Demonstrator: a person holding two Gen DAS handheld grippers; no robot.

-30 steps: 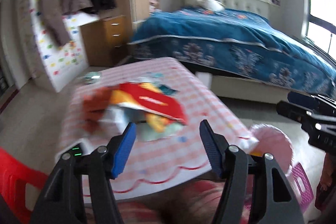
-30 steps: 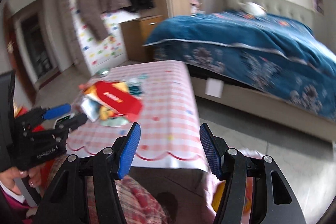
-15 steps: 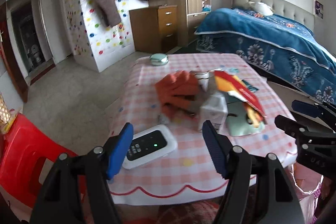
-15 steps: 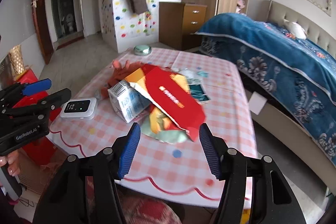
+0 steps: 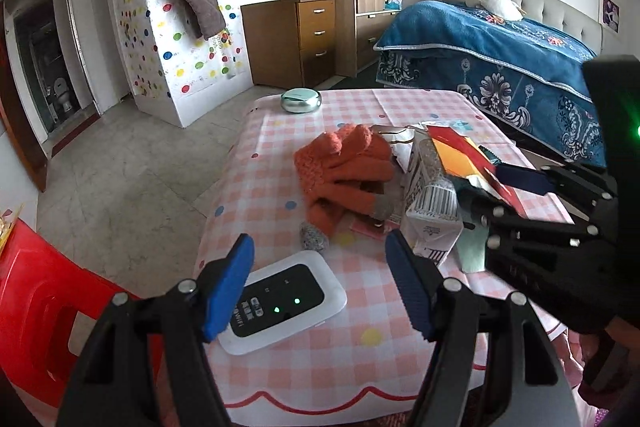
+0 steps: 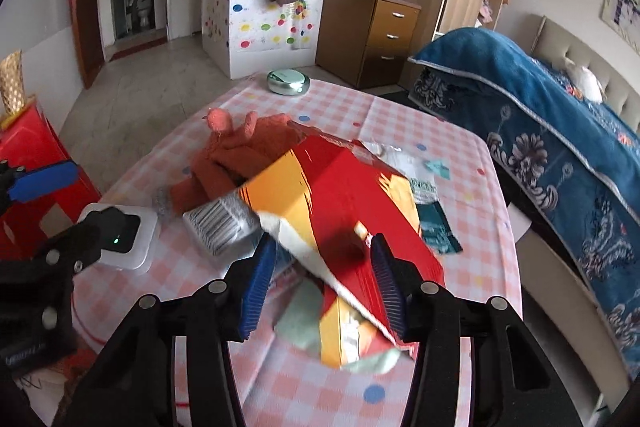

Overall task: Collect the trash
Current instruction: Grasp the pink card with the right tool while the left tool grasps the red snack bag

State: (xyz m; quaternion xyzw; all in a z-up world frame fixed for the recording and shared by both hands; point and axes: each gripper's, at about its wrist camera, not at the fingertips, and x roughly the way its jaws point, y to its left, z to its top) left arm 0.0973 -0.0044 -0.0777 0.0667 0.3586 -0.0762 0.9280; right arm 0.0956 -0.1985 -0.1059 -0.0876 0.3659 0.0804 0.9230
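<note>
The right gripper (image 6: 322,275) has its jaws spread wide on both sides of a red and yellow carton (image 6: 352,195), not clenched on it. The left gripper (image 5: 320,279) is also released, above a white pocket router (image 5: 288,303). The trash lies in a heap in the middle of the pink checked table (image 5: 320,367), beside orange gloves (image 5: 344,167) and a milk carton (image 5: 430,211).

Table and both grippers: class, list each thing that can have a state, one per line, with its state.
left gripper: open, holds nothing, above the wifi router.
right gripper: open, jaws either side of the red carton.
wifi router: on, green lights lit.
red carton: flattened, torn open.
milk carton: lying on its side.
orange gloves: heaped, crumpled.
round tin: lid on.
</note>
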